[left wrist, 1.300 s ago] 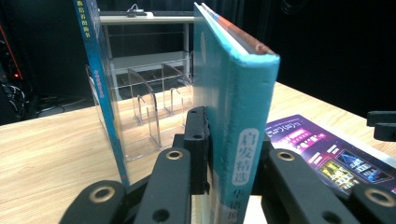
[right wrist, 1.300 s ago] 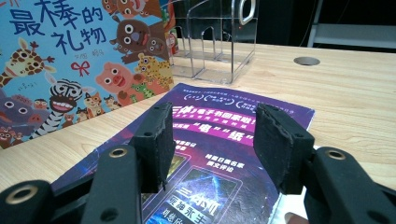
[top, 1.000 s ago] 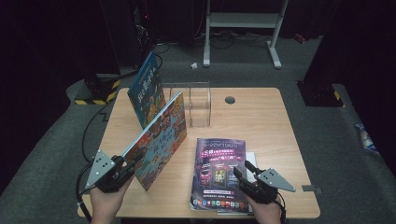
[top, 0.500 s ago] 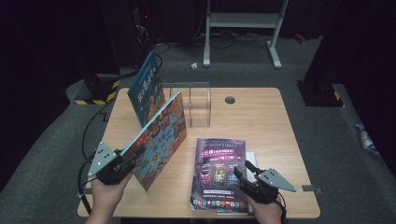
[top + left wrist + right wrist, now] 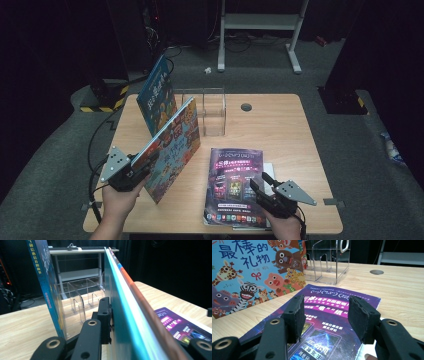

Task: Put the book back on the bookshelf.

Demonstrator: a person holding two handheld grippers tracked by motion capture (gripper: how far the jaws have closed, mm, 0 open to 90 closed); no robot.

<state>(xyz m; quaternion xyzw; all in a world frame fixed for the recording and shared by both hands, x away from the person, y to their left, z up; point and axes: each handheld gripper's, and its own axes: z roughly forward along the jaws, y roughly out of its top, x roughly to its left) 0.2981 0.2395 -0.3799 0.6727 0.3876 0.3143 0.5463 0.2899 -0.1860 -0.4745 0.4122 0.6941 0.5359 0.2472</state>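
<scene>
Picture book, its cover crowded with cartoon animals, is held tilted on its lower edge on the wooden table, clamped at its near corner by the left gripper. In the left gripper view the book's teal back and its thin edge are seen pressed between the two black jaws, one on each side. A second blue book is stood leaning just behind it, beside a clear acrylic rack whose dividers are seen in all three views. The right gripper is held over the near end of a purple magazine that lies flat on the table; in the right gripper view its jaws are spread wide apart with nothing between them, the magazine's cover showing beneath.
</scene>
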